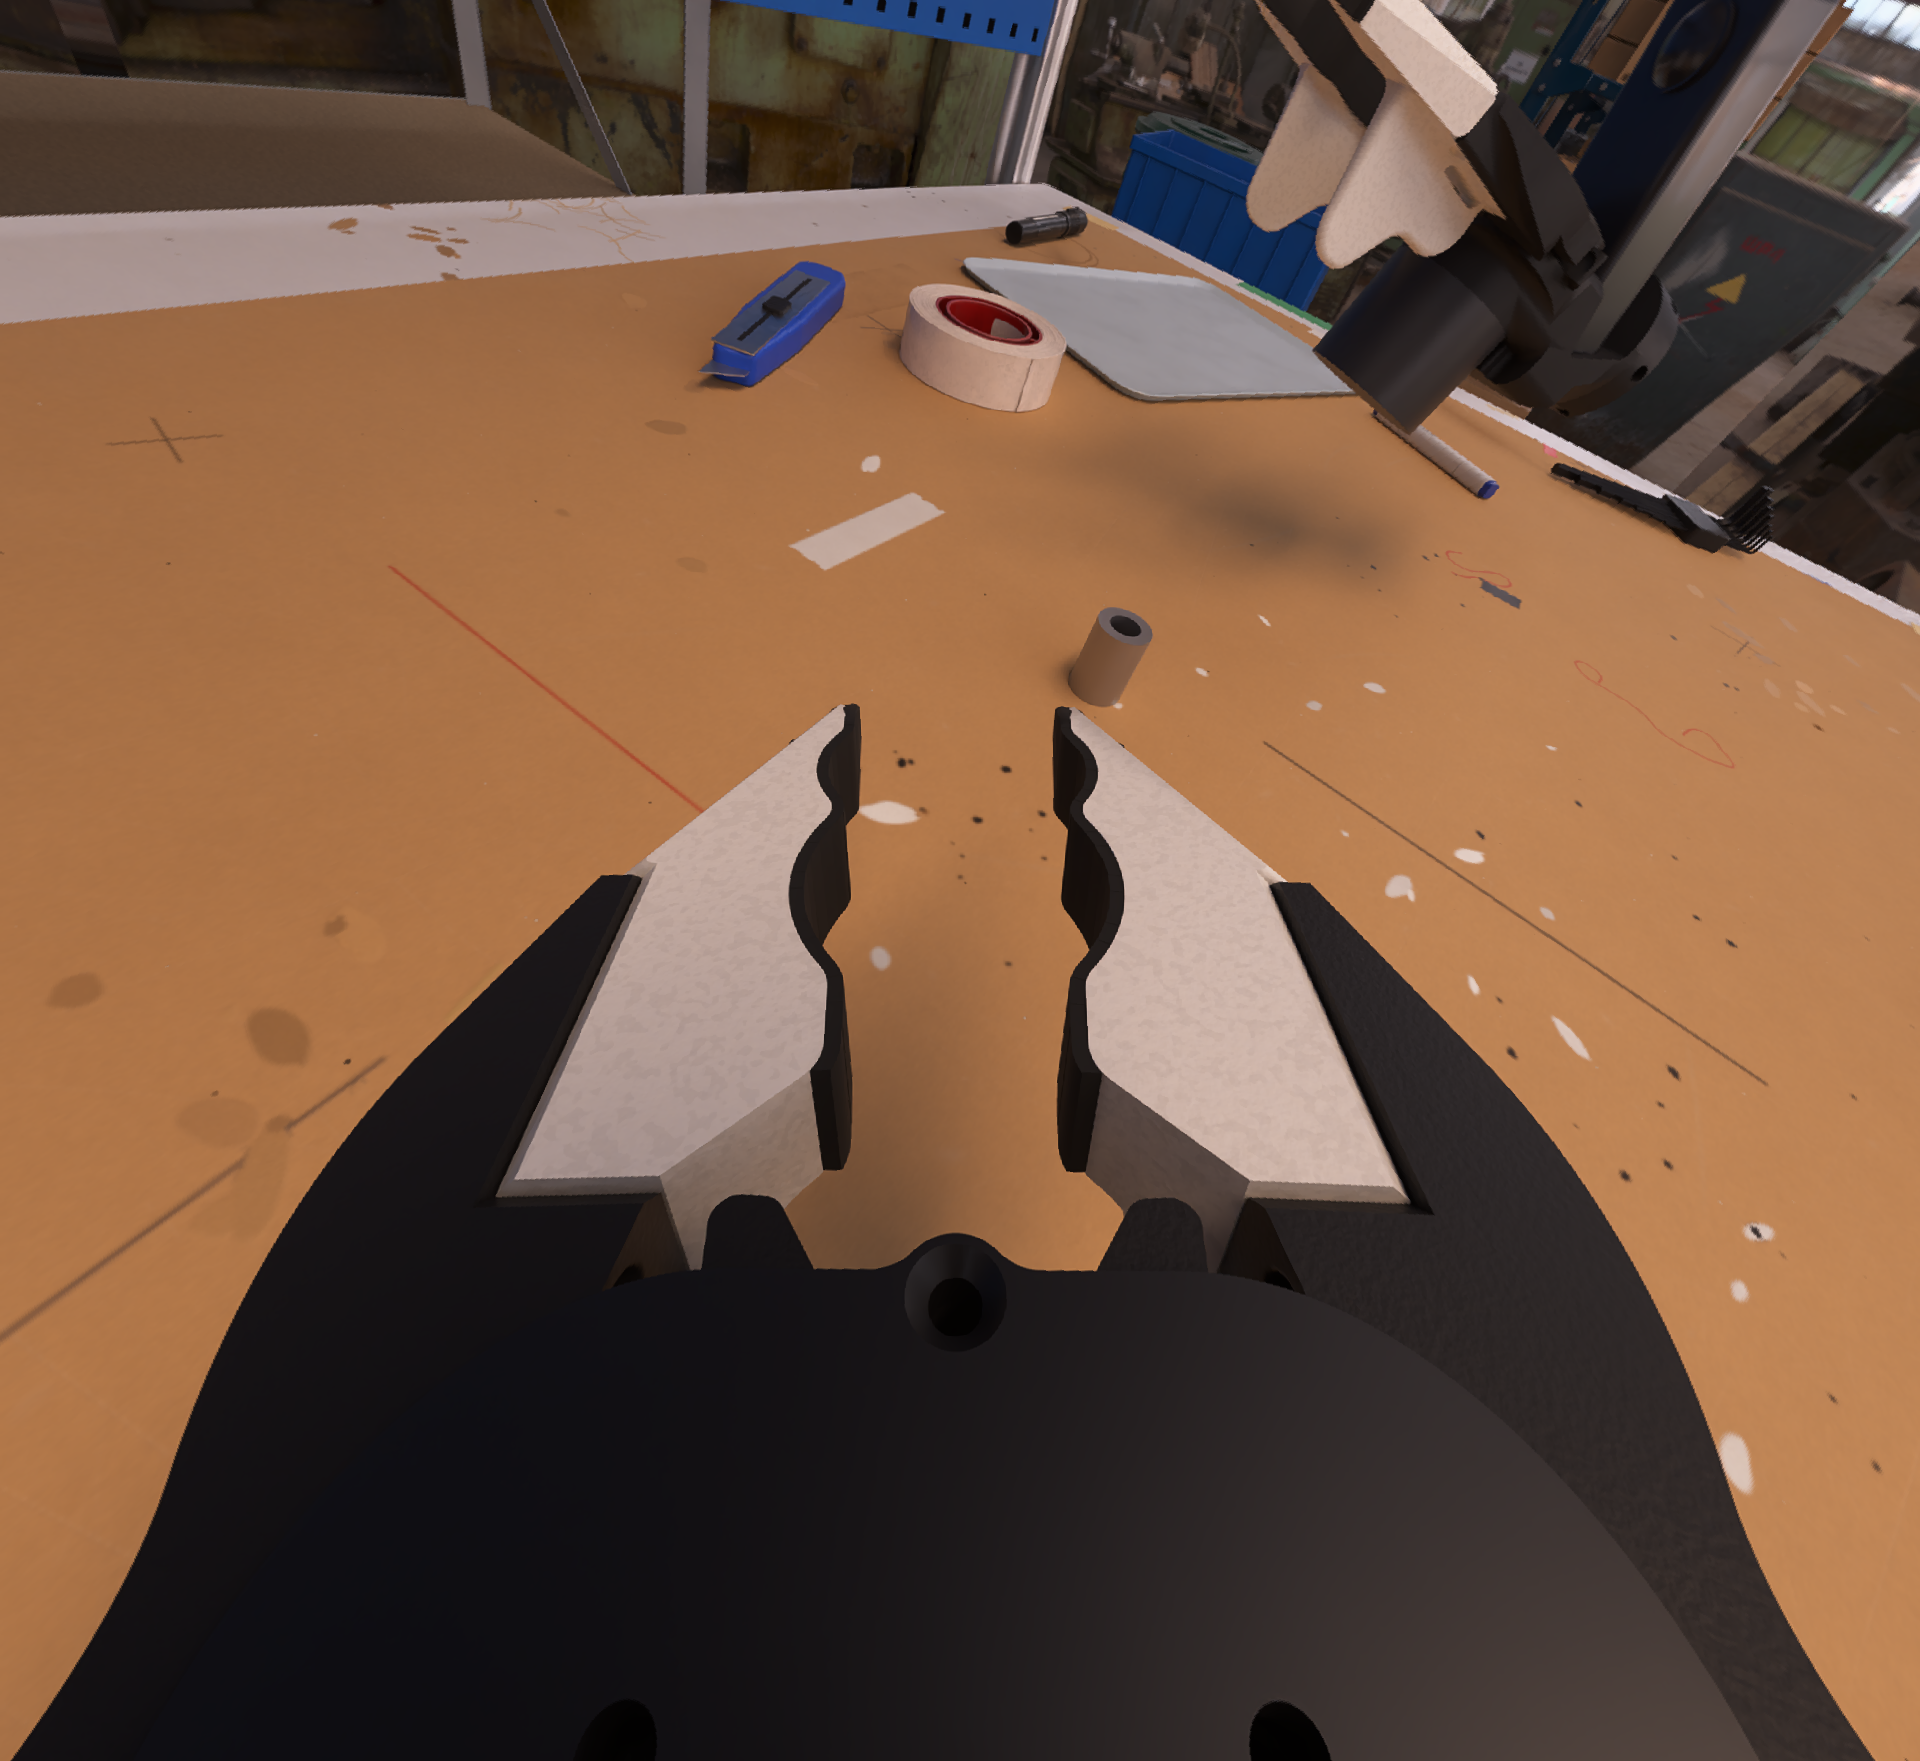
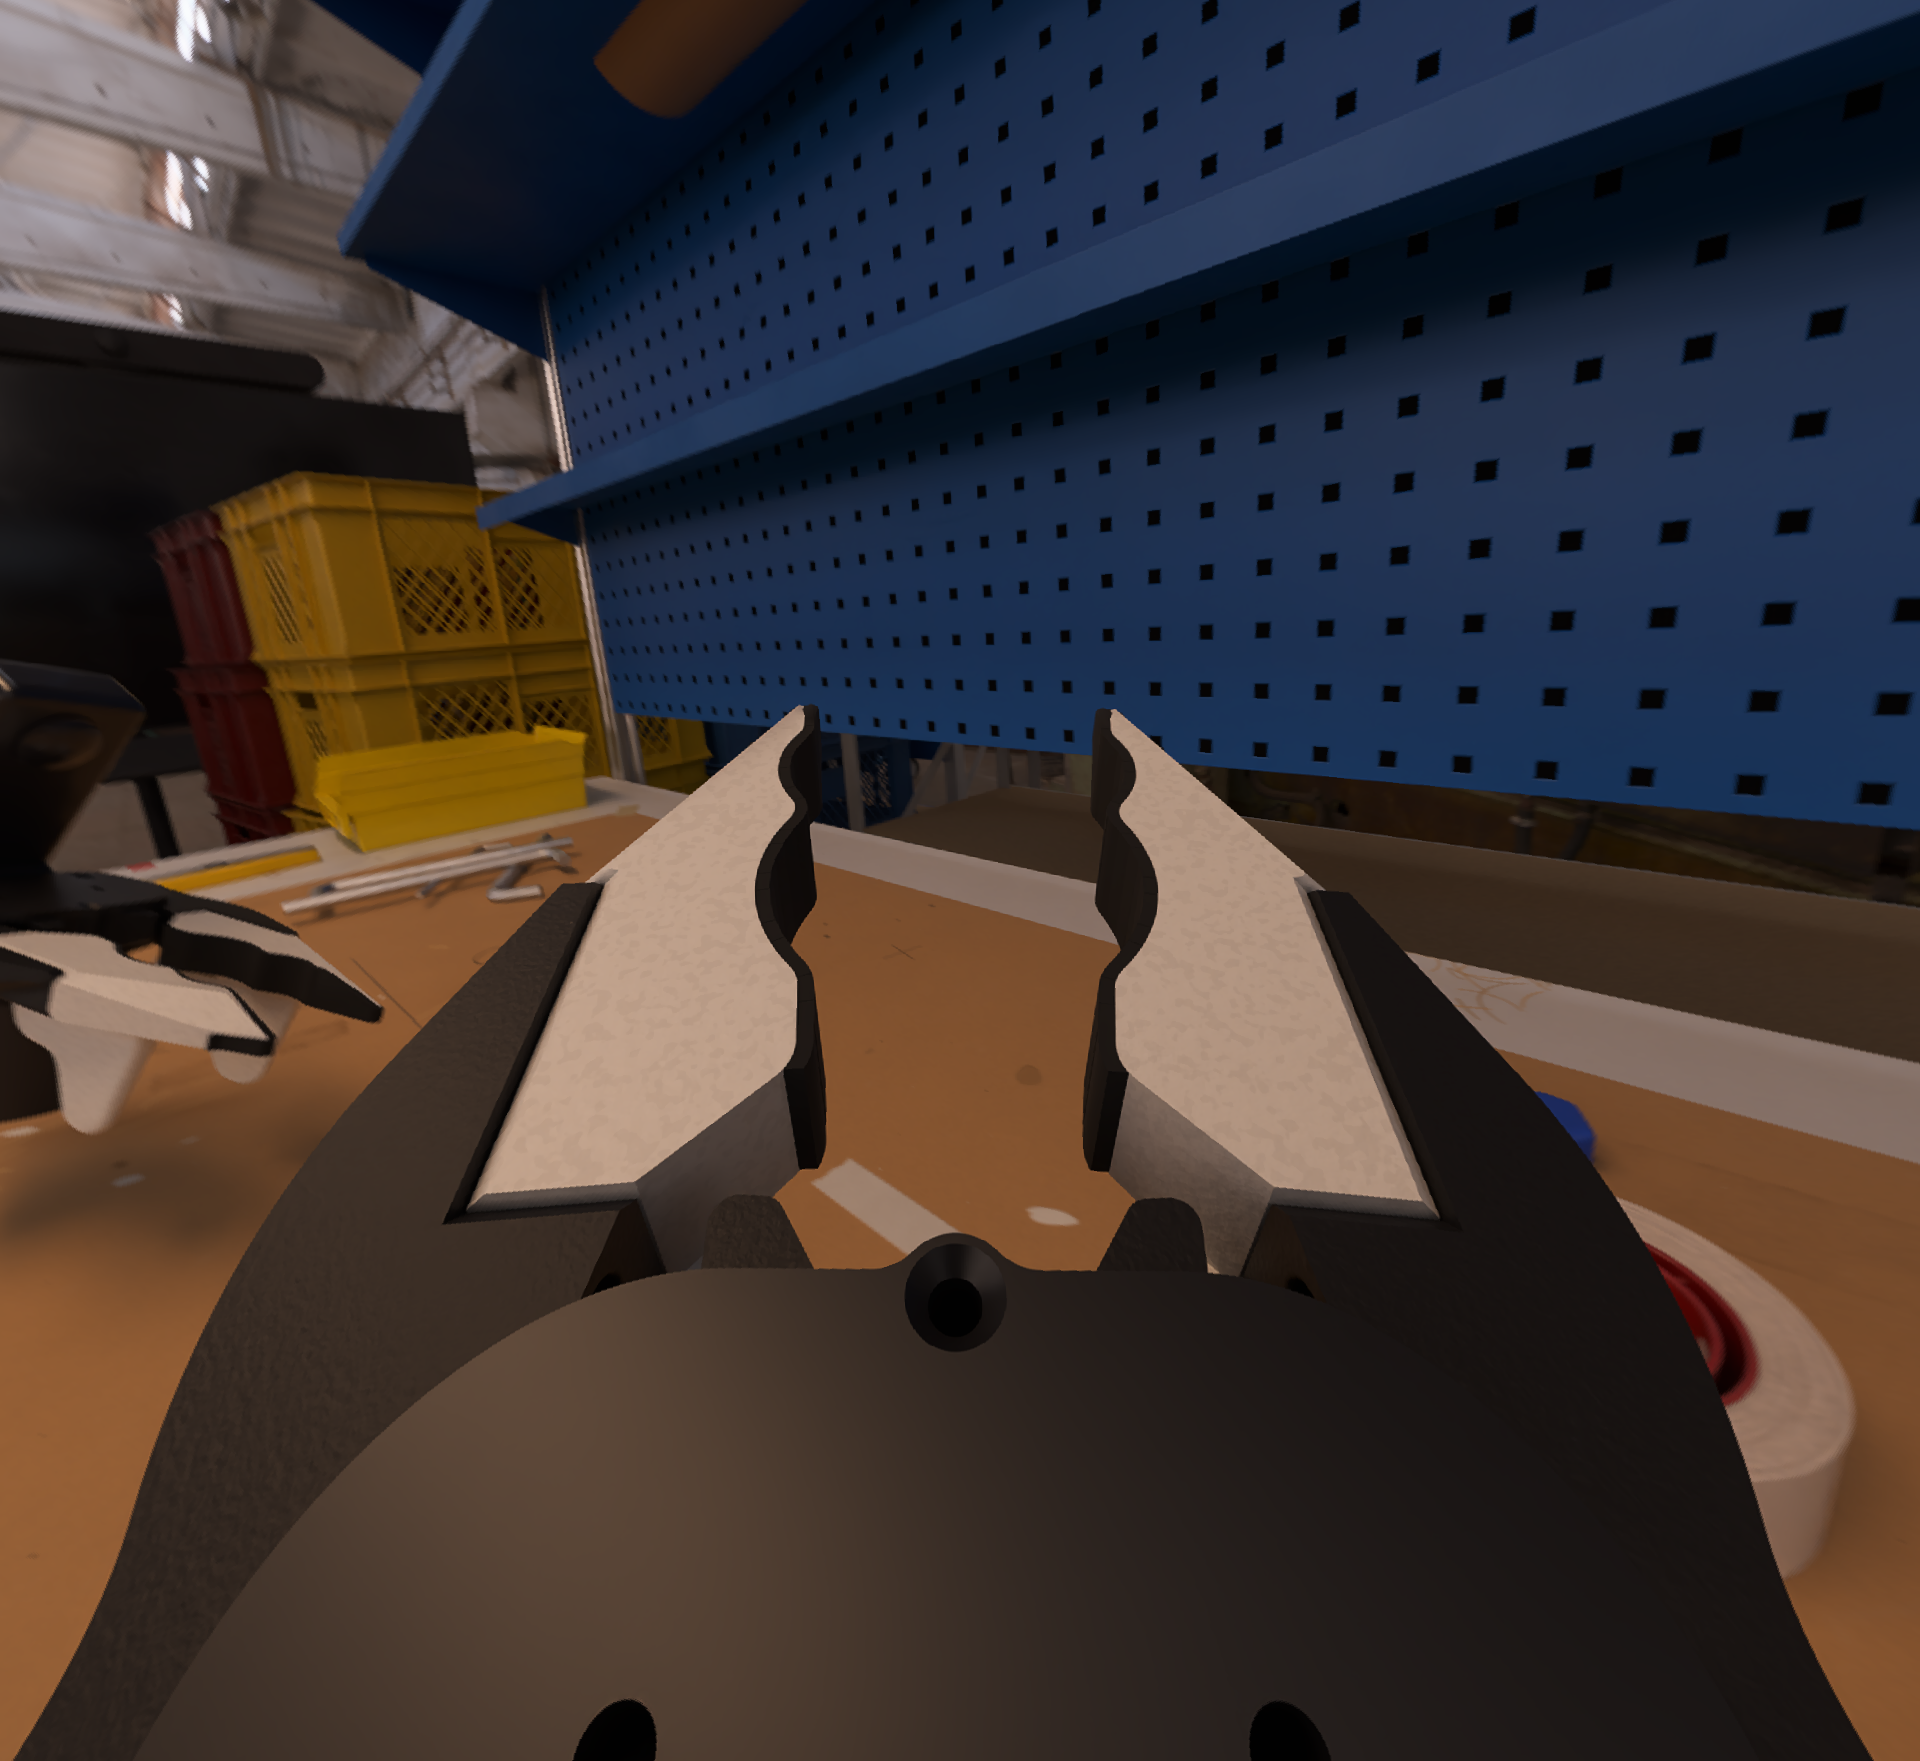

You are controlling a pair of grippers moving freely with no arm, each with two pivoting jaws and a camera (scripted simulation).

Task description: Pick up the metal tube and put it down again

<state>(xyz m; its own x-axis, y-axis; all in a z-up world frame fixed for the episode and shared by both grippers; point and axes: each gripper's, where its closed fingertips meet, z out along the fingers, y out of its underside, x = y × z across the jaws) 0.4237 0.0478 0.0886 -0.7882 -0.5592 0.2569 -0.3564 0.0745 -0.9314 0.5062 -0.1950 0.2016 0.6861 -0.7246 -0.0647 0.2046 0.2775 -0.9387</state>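
Note:
The metal tube [image 1: 1110,658] is a short grey cylinder with a dark bore, lying on the brown workbench [image 1: 312,776] just beyond and slightly right of my left gripper's right fingertip. My left gripper [image 1: 956,724] is open and empty, low over the bench, apart from the tube. My right gripper [image 2: 958,724] is open and empty, raised and pointing toward the blue pegboard [image 2: 1351,464]. The right gripper also shows in the left wrist view [image 1: 1340,194], high at the far right. The left gripper shows in the right wrist view [image 2: 177,1067] at the left. The tube is hidden in the right wrist view.
A roll of tape [image 1: 982,345], a blue utility knife [image 1: 777,321], a grey pad [image 1: 1164,329], a black cylinder [image 1: 1044,226], a pen [image 1: 1444,459] and a black brush [image 1: 1673,506] lie at the bench's far side. Yellow crates [image 2: 405,610] and metal rods [image 2: 436,875] stand beyond.

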